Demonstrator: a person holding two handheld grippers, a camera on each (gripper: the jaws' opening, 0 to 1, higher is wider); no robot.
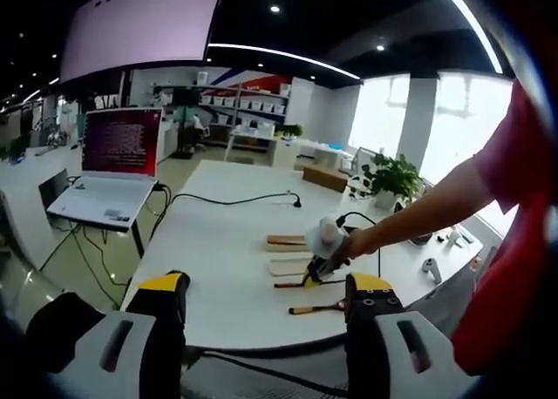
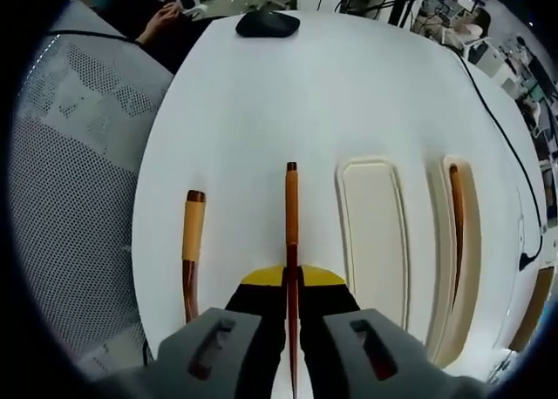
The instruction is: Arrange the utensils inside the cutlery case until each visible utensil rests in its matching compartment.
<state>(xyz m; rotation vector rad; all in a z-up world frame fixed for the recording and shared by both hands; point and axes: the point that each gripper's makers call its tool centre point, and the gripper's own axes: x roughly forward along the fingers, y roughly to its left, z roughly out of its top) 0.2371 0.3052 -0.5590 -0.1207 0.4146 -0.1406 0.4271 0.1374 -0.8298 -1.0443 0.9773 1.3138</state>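
Right tool (image 2: 292, 281): jaws closed on a thin wooden stick (image 2: 291, 233), most likely a chopstick, which runs straight out from between the yellow tips over the white worktop (image 2: 261, 103). Just beside it, on the side toward the mesh chair back (image 2: 70, 181), a wooden-handled utensil (image 2: 191, 242) lies flat on the worktop, pale grip with dark ends; its working end is hidden behind the tool body. On the other side sits the cutlery case (image 2: 410, 242), a pale tray with long slots: the nearer wide slot looks bare, and the outer narrow slot holds one dark wooden stick (image 2: 456, 225) lying lengthwise. Farther across the worktop is a black mouse-like object (image 2: 268, 23), and a black cable (image 2: 501, 129) trails along the far edge. Left tool (image 1: 266, 299): jaws wide apart, gripping nothing, held off the near edge of the worktop and well apart from the utensils. In the left gripper view, near to far: one wooden utensil (image 1: 318, 308) flat near the edge, then a hand (image 1: 349, 242) holding the other tool (image 1: 316, 273) down on a second stick, then the case (image 1: 289, 253) just beyond. Person's red sleeve (image 1: 514, 225) is at the side. Farther back are a potted plant (image 1: 392, 179), a laptop (image 1: 109, 168) on a stand, and an office room.
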